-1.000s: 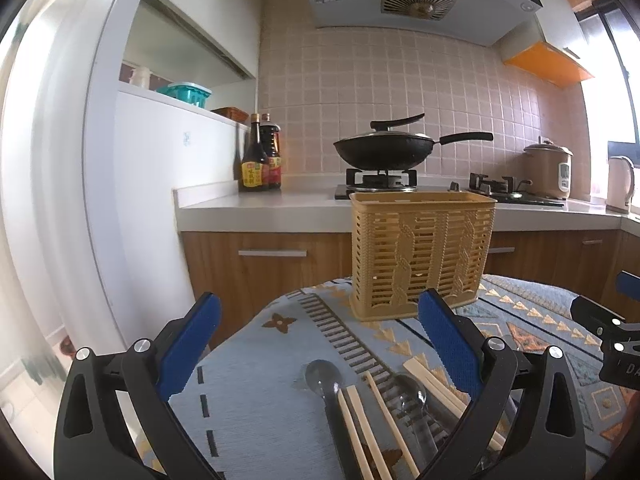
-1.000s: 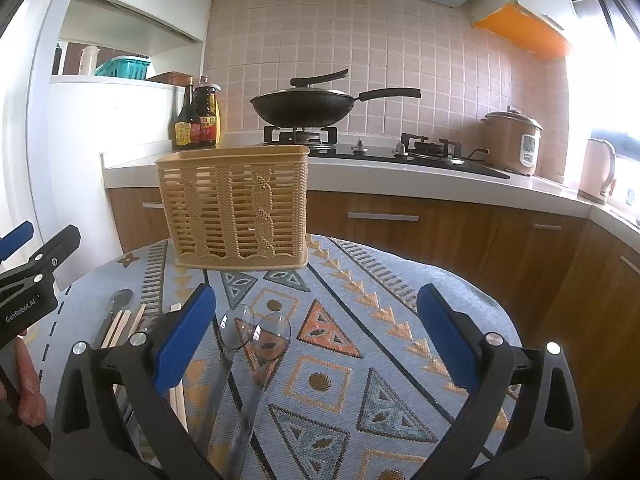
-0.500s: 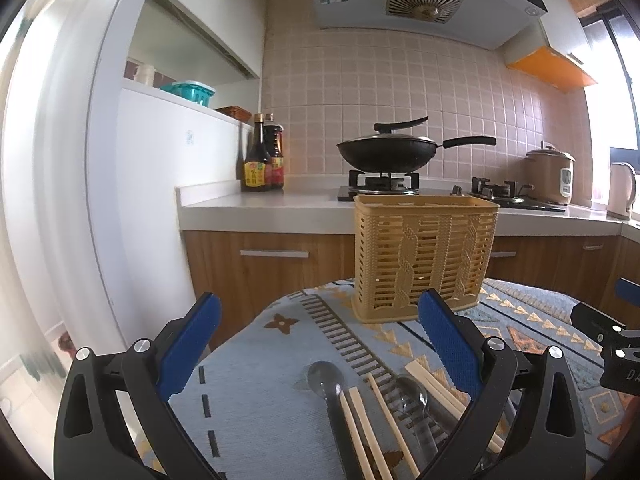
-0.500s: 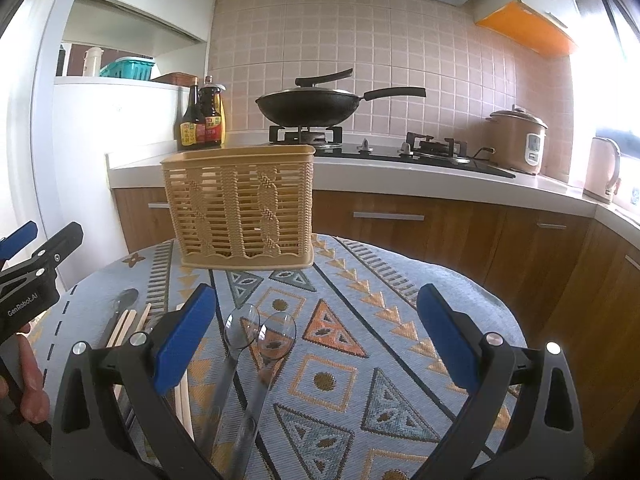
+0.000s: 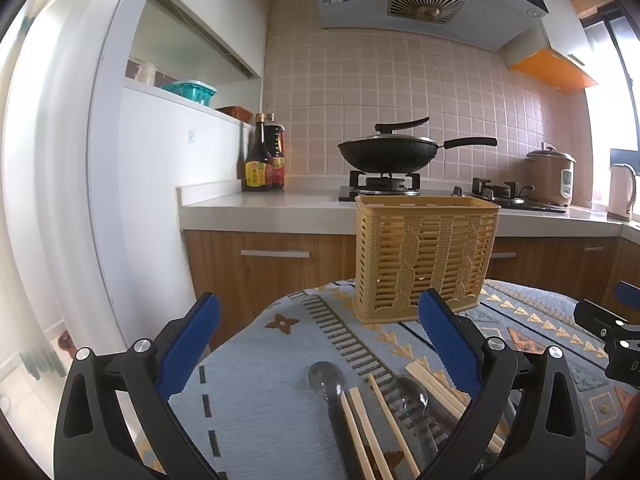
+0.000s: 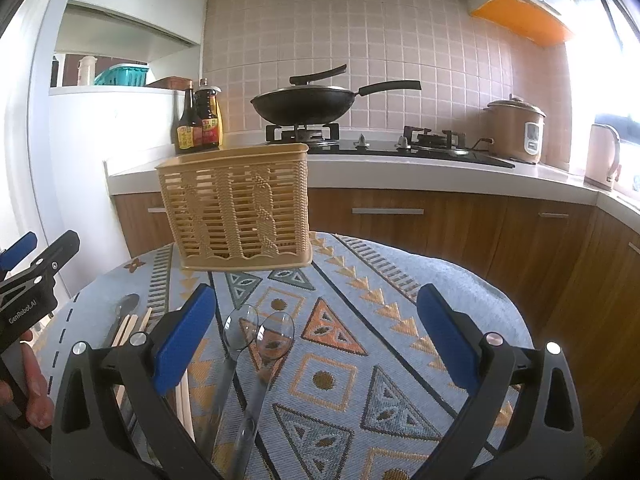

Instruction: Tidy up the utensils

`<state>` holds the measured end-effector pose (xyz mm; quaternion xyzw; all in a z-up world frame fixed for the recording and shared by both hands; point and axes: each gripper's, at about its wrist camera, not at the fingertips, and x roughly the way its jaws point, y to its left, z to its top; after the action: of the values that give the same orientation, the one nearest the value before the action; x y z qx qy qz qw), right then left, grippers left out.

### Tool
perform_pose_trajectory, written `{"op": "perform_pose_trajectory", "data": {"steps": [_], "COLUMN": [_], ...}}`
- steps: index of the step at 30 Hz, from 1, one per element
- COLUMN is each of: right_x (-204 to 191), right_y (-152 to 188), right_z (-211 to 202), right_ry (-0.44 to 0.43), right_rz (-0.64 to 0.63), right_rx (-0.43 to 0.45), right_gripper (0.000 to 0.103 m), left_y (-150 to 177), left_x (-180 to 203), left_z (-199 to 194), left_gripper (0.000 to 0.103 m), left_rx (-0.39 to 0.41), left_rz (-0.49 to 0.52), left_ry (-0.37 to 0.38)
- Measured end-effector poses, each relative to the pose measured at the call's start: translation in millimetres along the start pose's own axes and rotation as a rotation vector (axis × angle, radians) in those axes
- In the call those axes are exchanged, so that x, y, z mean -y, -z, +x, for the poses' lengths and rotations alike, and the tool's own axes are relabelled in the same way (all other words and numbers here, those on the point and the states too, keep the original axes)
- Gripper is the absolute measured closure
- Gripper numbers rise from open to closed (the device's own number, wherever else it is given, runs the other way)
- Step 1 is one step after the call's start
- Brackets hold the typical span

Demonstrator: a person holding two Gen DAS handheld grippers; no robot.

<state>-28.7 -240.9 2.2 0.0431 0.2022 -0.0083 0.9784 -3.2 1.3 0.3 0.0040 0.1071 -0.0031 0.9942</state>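
Observation:
A tan lattice utensil basket stands upright at the far side of the patterned tablecloth; it also shows in the right wrist view. Clear plastic spoons and wooden chopsticks lie loose on the cloth in front of it. A dark-handled spoon lies beside the chopsticks. My left gripper is open and empty above the chopsticks. My right gripper is open and empty above the clear spoons.
Behind the table runs a kitchen counter with sauce bottles, a black wok on the stove, a rice cooker and a kettle. Wooden cabinets sit below. A white wall stands left.
Both grippers have tilted or dropped slightly, so the basket and counter sit lower in both views. Nothing on the table has moved. Both grippers stay open.

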Motion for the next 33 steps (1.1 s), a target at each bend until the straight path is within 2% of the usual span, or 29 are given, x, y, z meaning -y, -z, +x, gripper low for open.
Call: {"op": "perform_pose_trajectory", "data": {"steps": [33], "right_x": [-2.9], "right_y": [1.4], "right_z": [0.9], "right_ry": [0.008], "right_rz": [-0.018], "right_rx": [0.002], "right_gripper": [0.008], "left_y": [-0.5], "left_x": [1.9], "left_z": [0.1], "left_gripper": [0.007], "left_rx": [-0.016], "left_rz": [0.009], "left_ry": [0.008]}}
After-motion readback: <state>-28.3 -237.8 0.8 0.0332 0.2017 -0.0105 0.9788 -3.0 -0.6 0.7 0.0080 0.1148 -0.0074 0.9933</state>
